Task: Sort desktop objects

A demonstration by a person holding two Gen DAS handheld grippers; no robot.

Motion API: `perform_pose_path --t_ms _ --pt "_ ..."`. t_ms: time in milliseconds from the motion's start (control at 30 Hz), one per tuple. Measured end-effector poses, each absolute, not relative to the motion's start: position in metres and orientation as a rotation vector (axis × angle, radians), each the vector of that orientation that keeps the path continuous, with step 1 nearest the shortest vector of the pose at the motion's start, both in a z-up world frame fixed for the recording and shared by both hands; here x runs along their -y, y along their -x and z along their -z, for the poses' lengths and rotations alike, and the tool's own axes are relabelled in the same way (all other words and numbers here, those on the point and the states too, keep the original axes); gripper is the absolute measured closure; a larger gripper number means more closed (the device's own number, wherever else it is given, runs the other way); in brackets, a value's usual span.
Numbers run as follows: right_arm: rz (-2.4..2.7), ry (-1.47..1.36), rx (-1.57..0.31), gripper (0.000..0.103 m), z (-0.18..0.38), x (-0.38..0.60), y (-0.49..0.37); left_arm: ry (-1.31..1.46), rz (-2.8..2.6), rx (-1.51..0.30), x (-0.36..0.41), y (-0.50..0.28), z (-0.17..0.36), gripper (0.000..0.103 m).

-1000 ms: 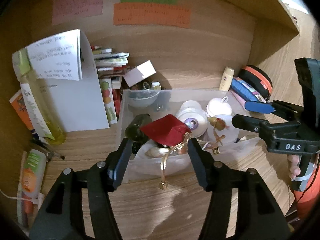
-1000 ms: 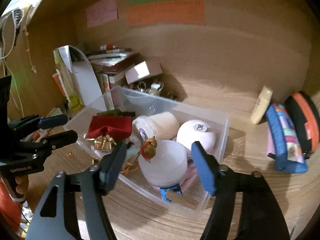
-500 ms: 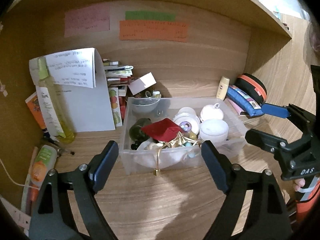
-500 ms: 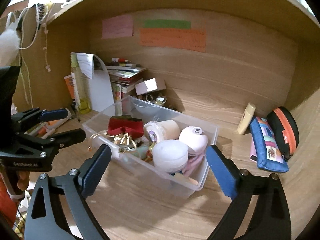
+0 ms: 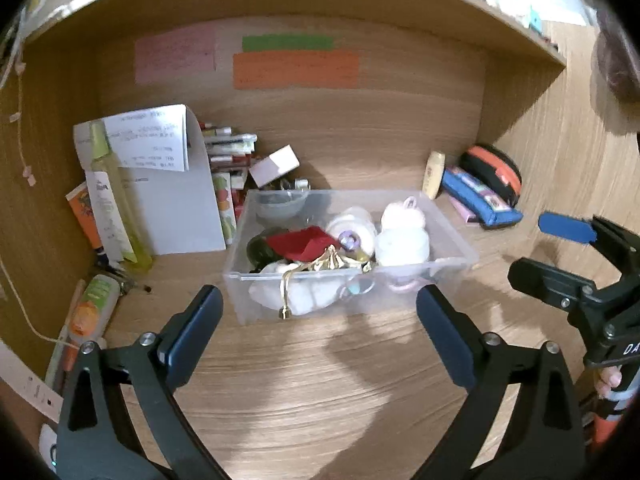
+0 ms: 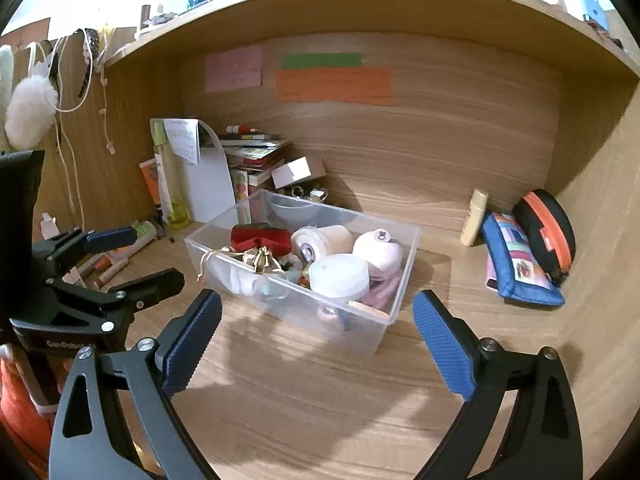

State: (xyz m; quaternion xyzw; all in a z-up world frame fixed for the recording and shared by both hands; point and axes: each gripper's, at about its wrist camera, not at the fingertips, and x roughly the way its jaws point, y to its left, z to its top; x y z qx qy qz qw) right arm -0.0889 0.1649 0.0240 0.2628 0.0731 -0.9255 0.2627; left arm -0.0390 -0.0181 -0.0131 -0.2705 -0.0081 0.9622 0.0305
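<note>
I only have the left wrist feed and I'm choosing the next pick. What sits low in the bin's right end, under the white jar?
Observer: A tan stick-like piece lies in the clear bin's front right corner, below the white jar.
Operator: Any marking on the pale round ball behind that jar?
Observer: Yes, the pale ball carries a small round sticker on top.
Operator: Anything hanging off to the left of the desk?
Observer: A white fluffy pompom hangs outside the left side panel.
</note>
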Motion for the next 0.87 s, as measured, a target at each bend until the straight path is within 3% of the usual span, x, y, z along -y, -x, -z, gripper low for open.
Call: perform_pose_path --t_ms 167,867 --pt "2.518 -0.703 -0.159 0.0 -0.026 -0.177 0.077 0.751 -3.051 0.057 0.016 0.028 0.01 0.004" --pt "2.501 -0.741 -0.069 0.0 -0.017 -0.186 0.079 0.673 -3.072 0.017 0.0 0.021 0.01 0.004"
